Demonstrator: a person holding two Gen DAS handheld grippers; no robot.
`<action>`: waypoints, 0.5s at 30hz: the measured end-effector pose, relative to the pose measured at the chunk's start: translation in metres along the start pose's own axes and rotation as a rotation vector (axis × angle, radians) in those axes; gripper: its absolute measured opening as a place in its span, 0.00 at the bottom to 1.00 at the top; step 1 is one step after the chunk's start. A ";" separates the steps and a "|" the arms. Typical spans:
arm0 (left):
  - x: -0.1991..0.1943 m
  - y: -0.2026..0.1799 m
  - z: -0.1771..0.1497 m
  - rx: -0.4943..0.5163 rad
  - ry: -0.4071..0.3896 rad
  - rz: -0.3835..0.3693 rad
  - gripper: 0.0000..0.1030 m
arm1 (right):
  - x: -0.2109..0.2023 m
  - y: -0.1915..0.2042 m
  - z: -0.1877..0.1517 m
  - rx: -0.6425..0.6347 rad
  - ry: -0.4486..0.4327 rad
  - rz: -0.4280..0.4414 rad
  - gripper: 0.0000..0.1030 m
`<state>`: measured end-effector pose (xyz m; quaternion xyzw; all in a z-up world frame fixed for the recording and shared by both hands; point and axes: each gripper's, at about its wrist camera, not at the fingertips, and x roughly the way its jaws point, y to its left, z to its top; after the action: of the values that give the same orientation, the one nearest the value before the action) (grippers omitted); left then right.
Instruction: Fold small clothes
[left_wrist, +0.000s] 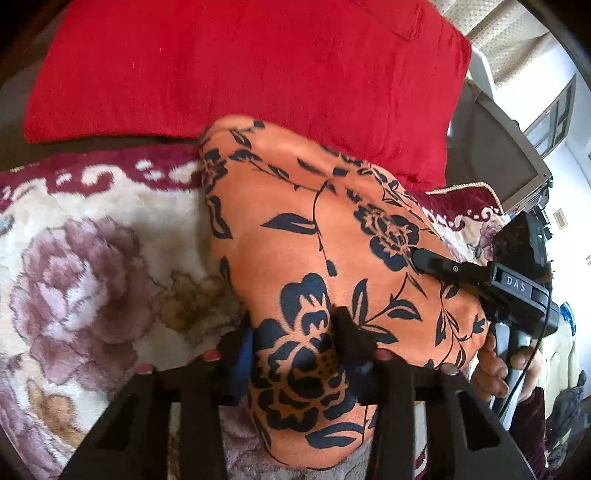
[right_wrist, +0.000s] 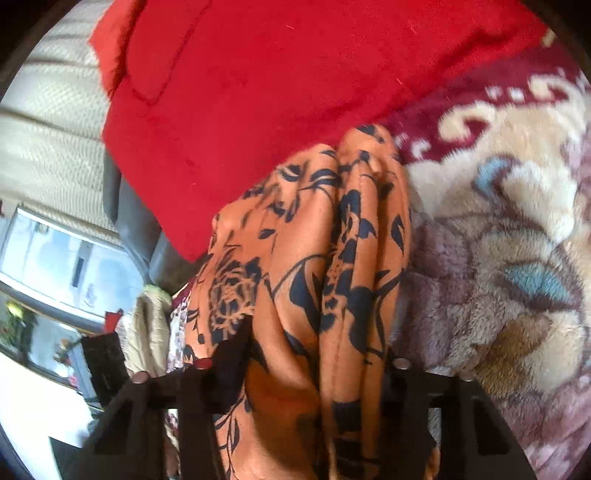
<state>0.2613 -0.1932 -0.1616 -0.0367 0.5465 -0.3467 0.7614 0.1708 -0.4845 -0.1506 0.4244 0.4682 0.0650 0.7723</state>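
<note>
- Right now my left gripper (left_wrist: 295, 343) has its jaws pinched on a bunched fold of the orange garment with the black floral print (left_wrist: 332, 236); the cloth fills the gap between the two black fingers and runs on down below them.
- My right gripper (right_wrist: 317, 354) grips the same garment (right_wrist: 314, 240): gathered pleats of the orange fabric pass between its fingers, which press on them from both sides.
- From the left wrist view I see the right gripper (left_wrist: 417, 258) resting its fingertip on the far right side of the cloth, with a hand (left_wrist: 495, 365) wrapped round its handle.
- Between the two claws the garment is humped up, not flat. In the left view its long axis runs from the near jaws up and away to a rounded end at the upper left; in the right view the pleats run nearly straight ahead from the jaws.
- That far end touches the edge of a red cushion (left_wrist: 240, 62), which lies behind the garment.
- Under everything is a plush floral blanket (left_wrist: 85, 266), cream with mauve roses and a maroon border; the garment lies on it.
- No container shows in either view.
</note>
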 end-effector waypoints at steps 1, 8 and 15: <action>-0.003 -0.001 0.000 0.004 -0.007 0.005 0.36 | -0.002 0.008 -0.003 -0.017 -0.017 -0.008 0.46; -0.048 -0.027 -0.008 0.100 -0.091 0.052 0.33 | -0.014 0.061 -0.027 -0.134 -0.125 -0.005 0.43; -0.096 -0.037 -0.058 0.141 -0.120 0.094 0.33 | -0.038 0.090 -0.073 -0.207 -0.149 0.061 0.43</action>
<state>0.1777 -0.1481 -0.0916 0.0221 0.4754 -0.3452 0.8089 0.1197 -0.4034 -0.0750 0.3601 0.3874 0.1047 0.8422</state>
